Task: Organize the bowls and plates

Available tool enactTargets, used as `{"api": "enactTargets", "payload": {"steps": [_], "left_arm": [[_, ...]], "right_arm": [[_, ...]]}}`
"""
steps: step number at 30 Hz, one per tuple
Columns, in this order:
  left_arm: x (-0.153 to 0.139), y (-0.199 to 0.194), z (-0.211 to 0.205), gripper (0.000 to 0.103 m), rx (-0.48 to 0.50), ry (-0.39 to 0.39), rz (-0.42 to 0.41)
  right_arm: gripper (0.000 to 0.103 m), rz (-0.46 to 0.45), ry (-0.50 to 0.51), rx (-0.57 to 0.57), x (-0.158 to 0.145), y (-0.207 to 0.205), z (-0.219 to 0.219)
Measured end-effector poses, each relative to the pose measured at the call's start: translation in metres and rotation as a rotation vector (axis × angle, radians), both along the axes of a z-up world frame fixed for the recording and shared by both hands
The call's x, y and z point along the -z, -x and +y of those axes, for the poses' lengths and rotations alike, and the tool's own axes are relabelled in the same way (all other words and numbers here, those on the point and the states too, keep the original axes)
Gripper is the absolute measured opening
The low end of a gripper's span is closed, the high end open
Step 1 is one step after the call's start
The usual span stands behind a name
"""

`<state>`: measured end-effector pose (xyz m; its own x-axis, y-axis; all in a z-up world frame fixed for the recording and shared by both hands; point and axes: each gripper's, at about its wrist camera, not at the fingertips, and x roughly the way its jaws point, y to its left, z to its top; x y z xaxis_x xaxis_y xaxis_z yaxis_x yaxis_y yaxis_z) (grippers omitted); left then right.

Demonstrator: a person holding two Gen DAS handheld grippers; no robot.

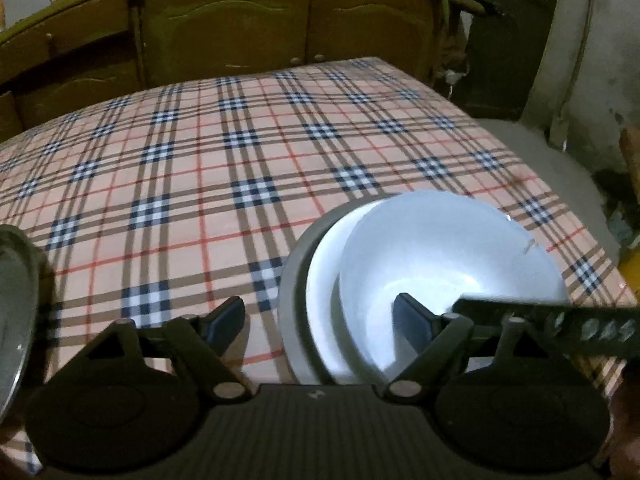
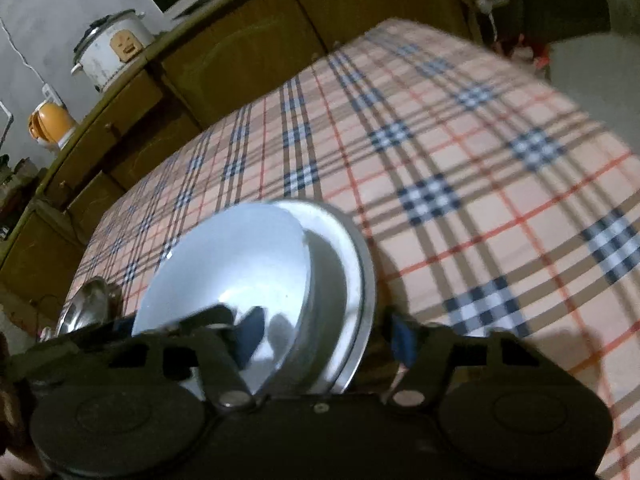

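Observation:
A stack of white bowls (image 1: 440, 264) sits in a grey metal plate (image 1: 290, 300) on the plaid tablecloth, at the lower right of the left wrist view. My left gripper (image 1: 320, 320) is open; its right finger (image 1: 412, 324) lies inside the top bowl, its left finger over the cloth. The right gripper crosses in as a dark bar (image 1: 560, 320). In the right wrist view the same stack (image 2: 240, 276) and plate (image 2: 360, 280) sit between the fingers of my right gripper (image 2: 324, 336), which is open around them, the left finger (image 2: 252, 332) inside the bowl.
A metal dish (image 1: 16, 300) lies at the table's left edge, also in the right wrist view (image 2: 86, 304). Wooden cabinets (image 1: 240, 28) run behind the table. A rice cooker (image 2: 108, 48) and an orange jug (image 2: 50, 124) stand on the counter.

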<state>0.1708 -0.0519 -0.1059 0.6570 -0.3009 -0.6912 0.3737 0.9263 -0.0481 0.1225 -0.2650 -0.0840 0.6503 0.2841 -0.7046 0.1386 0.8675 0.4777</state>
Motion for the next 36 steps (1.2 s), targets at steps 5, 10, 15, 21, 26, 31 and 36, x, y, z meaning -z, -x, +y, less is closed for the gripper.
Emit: {"api": "enactTargets", "payload": {"steps": [5,10,15,21,26,31,36], "left_arm": [[0.000,-0.002,-0.005,0.066,0.052,0.047,-0.003],[-0.002,0.000,-0.008,0.063,0.042,0.051,-0.001],[-0.008,0.004,-0.004,0.061,0.027,0.051,-0.010],[-0.024,0.014,0.002,0.061,0.008,0.051,-0.043],[-0.038,0.027,0.009,0.061,-0.012,0.055,-0.073],[-0.053,0.041,0.016,0.061,-0.038,0.050,-0.108],[-0.064,0.055,0.024,0.061,-0.061,0.040,-0.131]], "right_arm": [[0.054,-0.007,-0.056,-0.001,0.002,-0.003,-0.002],[0.054,-0.003,-0.053,0.007,0.000,-0.002,0.000],[0.054,-0.009,-0.061,-0.001,-0.003,0.002,0.002],[0.054,-0.043,-0.059,-0.017,-0.020,0.010,0.008],[0.054,-0.074,-0.057,-0.037,-0.036,0.018,0.015],[0.054,-0.102,-0.066,-0.061,-0.051,0.024,0.023],[0.054,-0.126,-0.074,-0.084,-0.062,0.033,0.033]]}}
